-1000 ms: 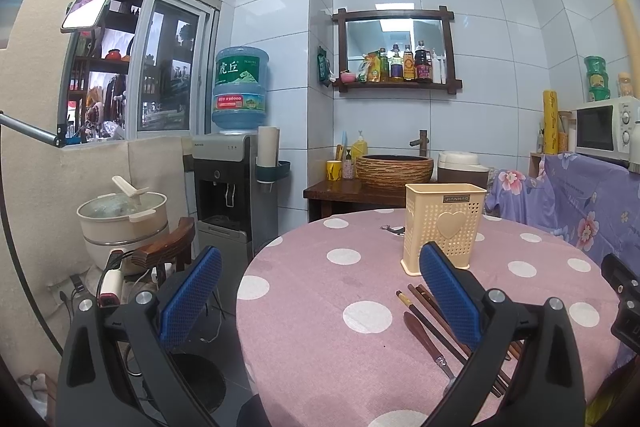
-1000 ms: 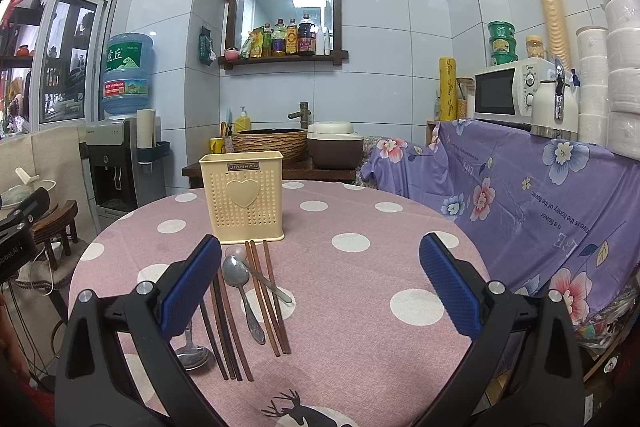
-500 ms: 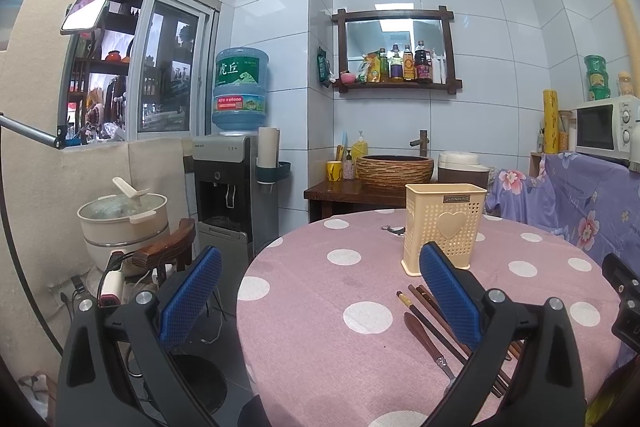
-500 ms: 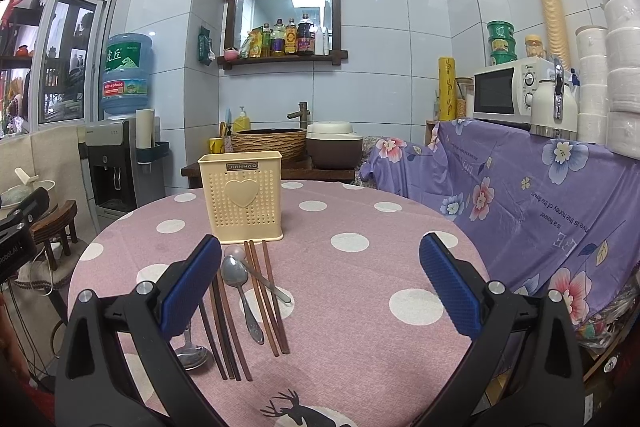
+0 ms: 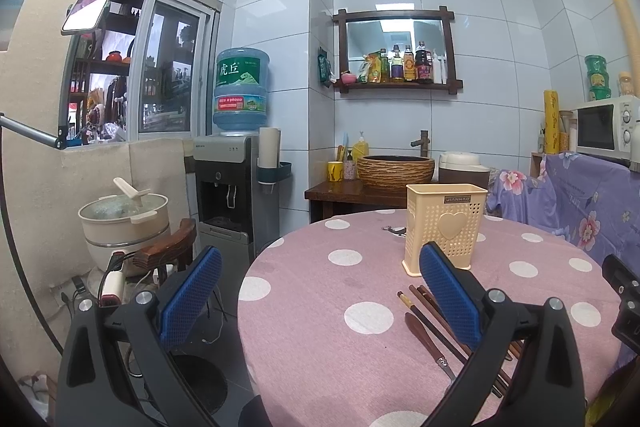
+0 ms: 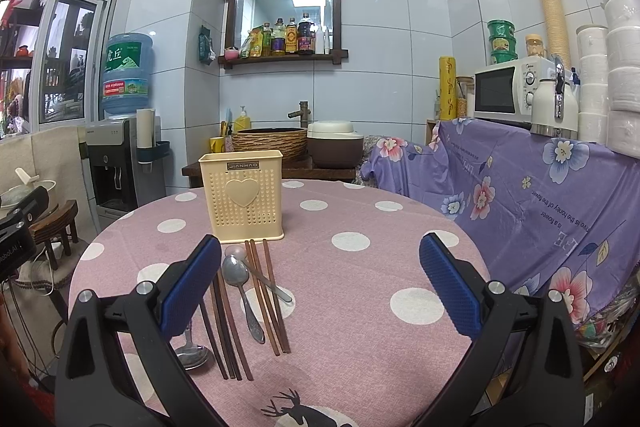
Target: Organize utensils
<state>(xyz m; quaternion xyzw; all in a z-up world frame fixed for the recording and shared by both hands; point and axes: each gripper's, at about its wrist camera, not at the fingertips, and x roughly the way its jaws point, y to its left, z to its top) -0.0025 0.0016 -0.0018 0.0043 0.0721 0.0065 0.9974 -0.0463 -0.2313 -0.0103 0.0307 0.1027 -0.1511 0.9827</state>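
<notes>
Much of the cutlery is hidden in the left wrist view: the chopsticks (image 5: pixel 430 319) and a dark-handled utensil (image 5: pixel 424 341) are seen only as far as the right finger (image 5: pixel 448 293) of the left gripper (image 5: pixel 320 293), which covers the rest; the dark-handled utensil's type can't be told there. In the right wrist view a spoon (image 6: pixel 192 353) at the near left is partly blocked by the left finger (image 6: pixel 192 285) of the right gripper (image 6: pixel 320 285), handle not visible, & the dark chopsticks (image 6: pixel 226 331) run under that finger too. A 2nd spoon (image 6: pixel 240 287) lies fully in view, w/ a 3rd, small spoon (image 6: pixel 260 277) crossed by a brown chopstick pair (image 6: pixel 268 299) just beside it. All lie flat on the round table (image 6: pixel 360 267) w/ pink dotted cloth, just in front of the cream perforated holder (image 6: pixel 242 195), which stands upright near the table's middle; its inside can't be seen from either cam. Both grippers are spread wide, nothing held between the blue pads, both hovering over the near table edge. The left gripper hangs partly off the table's left rim, over floor. Open cloth is left to the right of the cutlery; the far-right edge is near a purple flowered cover (image 6: pixel 520 187). A chair (image 5: pixel 168 251) & a pot (image 5: pixel 124 219) stand off the left side, apart from the table.
</notes>
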